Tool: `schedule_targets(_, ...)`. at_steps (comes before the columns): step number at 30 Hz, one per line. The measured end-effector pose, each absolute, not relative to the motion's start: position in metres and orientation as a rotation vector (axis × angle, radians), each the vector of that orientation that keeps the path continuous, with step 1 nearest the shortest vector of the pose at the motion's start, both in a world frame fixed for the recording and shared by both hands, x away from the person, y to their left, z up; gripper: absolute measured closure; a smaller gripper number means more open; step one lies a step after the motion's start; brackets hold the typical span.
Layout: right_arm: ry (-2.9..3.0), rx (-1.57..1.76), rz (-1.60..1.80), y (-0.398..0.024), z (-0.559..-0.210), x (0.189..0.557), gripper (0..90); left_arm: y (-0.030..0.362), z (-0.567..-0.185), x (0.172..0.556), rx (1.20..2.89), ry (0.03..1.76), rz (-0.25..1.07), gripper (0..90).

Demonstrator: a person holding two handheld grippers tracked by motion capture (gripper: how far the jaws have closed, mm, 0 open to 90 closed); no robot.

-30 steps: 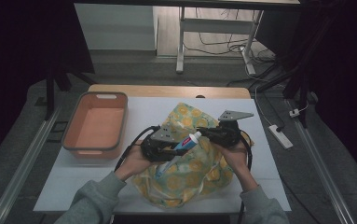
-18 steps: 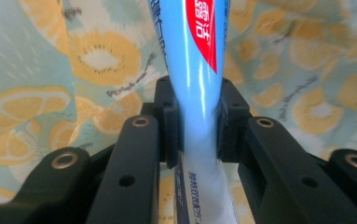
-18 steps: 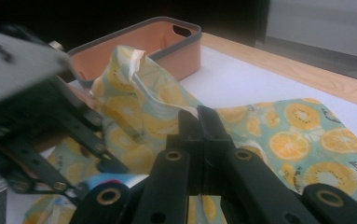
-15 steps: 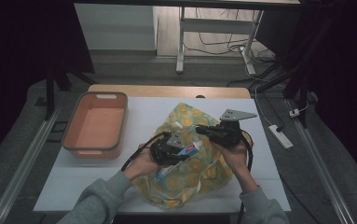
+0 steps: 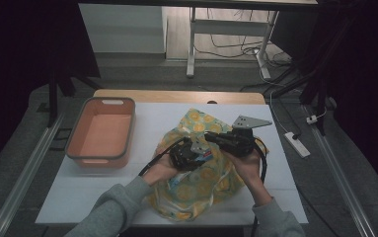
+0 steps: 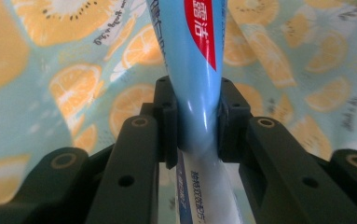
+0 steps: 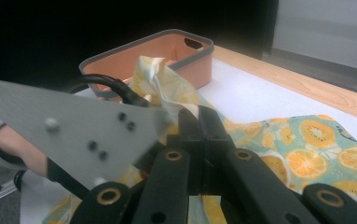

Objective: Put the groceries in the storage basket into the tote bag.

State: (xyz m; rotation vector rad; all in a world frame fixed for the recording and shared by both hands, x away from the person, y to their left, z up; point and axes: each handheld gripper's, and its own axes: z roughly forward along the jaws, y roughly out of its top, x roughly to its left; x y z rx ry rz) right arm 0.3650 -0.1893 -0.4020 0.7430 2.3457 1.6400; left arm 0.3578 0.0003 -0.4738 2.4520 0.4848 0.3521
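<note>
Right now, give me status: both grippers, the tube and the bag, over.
Left gripper clamped on blue tube, over the bag. Right gripper pinching orange-print bag edge, lifted. Orange bin off to the side, apart. Nothing blocking.

table: white top (image 5: pixel 142 187), wood strip along the far edge (image 5: pixel 176 96)
left side: orange bin (image 5: pixel 101 133), grey rim, sits flat on my table
middle to right: fruit-print cloth (image 5: pixel 196 187), crumpled, lies on the top and reaches the near edge
bin vs cloth: apart, bare white between
</note>
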Motion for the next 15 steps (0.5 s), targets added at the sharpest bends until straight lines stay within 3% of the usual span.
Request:
schedule_targets(10,2.320,0.769,1.650,-0.195,-0.402,0.367,89.1,-0.023,-0.501,0.365,2.557,0.541,0.388,69.6)
schedule_targets(15,2.315,0.790,1.647,-0.198,-0.404,0.370,89.1,-0.009,-0.480,0.359,2.428,0.558,0.390,56.6)
